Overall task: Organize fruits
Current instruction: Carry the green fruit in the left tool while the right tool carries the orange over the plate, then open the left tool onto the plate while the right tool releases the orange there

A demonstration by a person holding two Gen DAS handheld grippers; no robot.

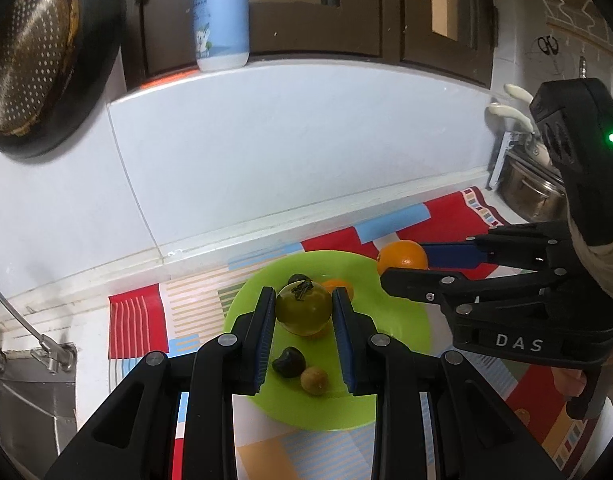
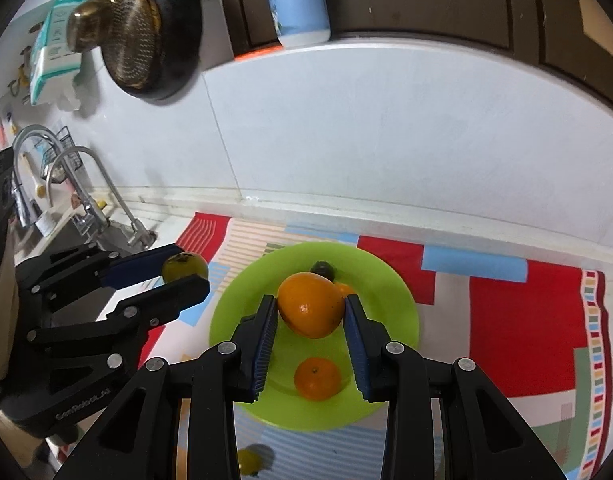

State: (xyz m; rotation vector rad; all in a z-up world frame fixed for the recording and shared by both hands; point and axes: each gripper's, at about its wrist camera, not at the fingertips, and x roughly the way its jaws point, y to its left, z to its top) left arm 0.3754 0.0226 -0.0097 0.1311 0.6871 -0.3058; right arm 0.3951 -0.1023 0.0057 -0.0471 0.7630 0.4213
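the green tomato point(image 1: 303, 308) is pinched between the blue pads of the left gripper point(image 1: 304, 312), held in the air over the back half of the lime-green plate point(image 1: 402, 320). the orange point(image 2: 311, 305) is pinched the same way by the right gripper point(image 2: 311, 312), also above the plate and clear of it. from the left wrist view the two grippers stand side by side, near each other but apart, the right one reaching in from the right edge with the orange at its tips.

on the plate lie a small orange fruit point(image 2: 317, 378) toward the front rim, a dark fruit point(image 1: 289, 362) and a small yellowish fruit point(image 1: 314, 380) touching or nearly so, and another dark fruit point(image 2: 321, 269) near the back rim; one more orange piece point(image 1: 340, 286) shows behind the tomato, though it is mostly hidden.

the plate rests on a patterned mat point(image 2: 526, 312) of red, blue and striped patches that covers the counter up to the white tiled wall point(image 1: 286, 152). a sink with a curved tap point(image 2: 102, 188) sits past the mat's left end. a blue bottle point(image 1: 221, 16) stands on the ledge above the tiles, and a black pan point(image 1: 46, 56) hangs on the wall to its left.
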